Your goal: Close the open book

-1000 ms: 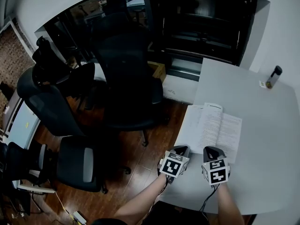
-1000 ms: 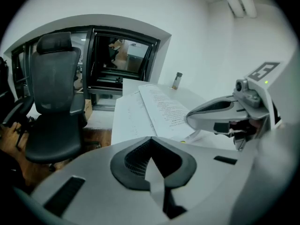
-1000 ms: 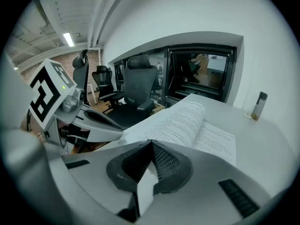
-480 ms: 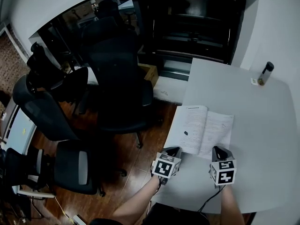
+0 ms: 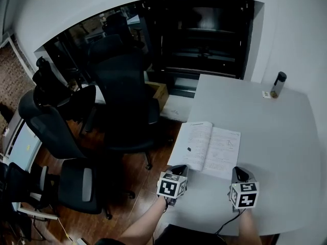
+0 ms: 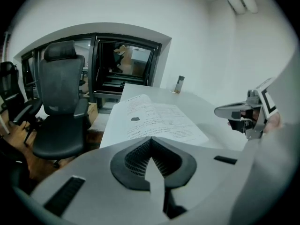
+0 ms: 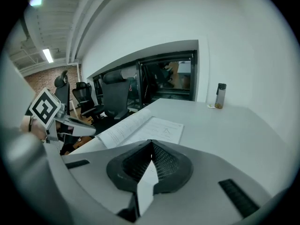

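The open book (image 5: 210, 148) lies flat on the white table (image 5: 276, 131), its left page reaching the table's left edge. It also shows in the left gripper view as the book (image 6: 154, 118) and in the right gripper view as the book (image 7: 140, 128). My left gripper (image 5: 178, 169) is shut and empty, just short of the book's near left corner. My right gripper (image 5: 239, 172) is shut and empty near the book's near right corner. Neither gripper touches the book. Each gripper view shows its own jaws closed together, the left gripper (image 6: 151, 138) and the right gripper (image 7: 151, 142).
A dark bottle (image 5: 278, 83) stands at the table's far right, by the wall. Black office chairs (image 5: 122, 106) crowd the wooden floor left of the table. A dark glass doorway (image 5: 204, 34) lies beyond the far edge.
The two grippers have drawn apart: the right one slid rightwards, from below the right page to the book's near right corner. The left one shifted slightly. Both stayed shut.
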The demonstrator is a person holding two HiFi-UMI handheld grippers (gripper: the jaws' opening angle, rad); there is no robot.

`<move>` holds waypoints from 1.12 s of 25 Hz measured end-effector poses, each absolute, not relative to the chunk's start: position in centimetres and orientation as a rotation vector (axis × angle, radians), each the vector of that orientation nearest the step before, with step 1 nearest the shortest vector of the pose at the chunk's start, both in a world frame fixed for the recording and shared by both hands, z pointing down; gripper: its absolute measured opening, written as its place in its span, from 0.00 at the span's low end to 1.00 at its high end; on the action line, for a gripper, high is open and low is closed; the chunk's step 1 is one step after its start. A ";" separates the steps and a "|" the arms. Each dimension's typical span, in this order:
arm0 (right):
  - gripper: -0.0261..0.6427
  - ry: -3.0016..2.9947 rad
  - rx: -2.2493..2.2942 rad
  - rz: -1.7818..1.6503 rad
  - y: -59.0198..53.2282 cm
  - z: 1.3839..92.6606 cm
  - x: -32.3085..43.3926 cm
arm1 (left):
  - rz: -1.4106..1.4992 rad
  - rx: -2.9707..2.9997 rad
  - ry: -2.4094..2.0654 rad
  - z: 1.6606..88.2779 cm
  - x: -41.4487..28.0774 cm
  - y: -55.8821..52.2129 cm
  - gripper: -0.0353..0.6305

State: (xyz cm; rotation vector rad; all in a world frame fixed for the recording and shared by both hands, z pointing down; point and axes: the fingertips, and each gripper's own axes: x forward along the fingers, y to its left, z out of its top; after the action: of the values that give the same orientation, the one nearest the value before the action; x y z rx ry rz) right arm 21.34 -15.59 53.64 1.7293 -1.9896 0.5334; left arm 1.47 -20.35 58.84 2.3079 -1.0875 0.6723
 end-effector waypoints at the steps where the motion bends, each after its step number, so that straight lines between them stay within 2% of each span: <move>1: 0.04 -2.018 1.720 0.526 -15.6 53.2 21.2 | 0.677 2.303 -1.107 58.6 1.4 -20.1 0.06; 11: 0.04 -2.228 1.451 0.456 -17.7 53.4 12.1 | 0.672 2.259 -1.261 56.9 -2.8 -18.3 0.06; 20: 0.04 -2.143 1.332 0.379 -21.6 56.0 3.6 | 0.632 2.304 -1.159 57.2 -5.7 -19.3 0.06; 28: 0.04 -1.954 1.338 0.401 -22.7 60.1 2.9 | 0.646 2.350 -1.027 58.3 -6.7 -20.1 0.06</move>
State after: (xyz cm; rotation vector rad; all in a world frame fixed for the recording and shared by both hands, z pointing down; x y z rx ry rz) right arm 2.87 -22.67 60.10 1.3381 -1.9536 0.4013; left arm -6.67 -20.07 58.33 2.3503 -1.0272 0.6462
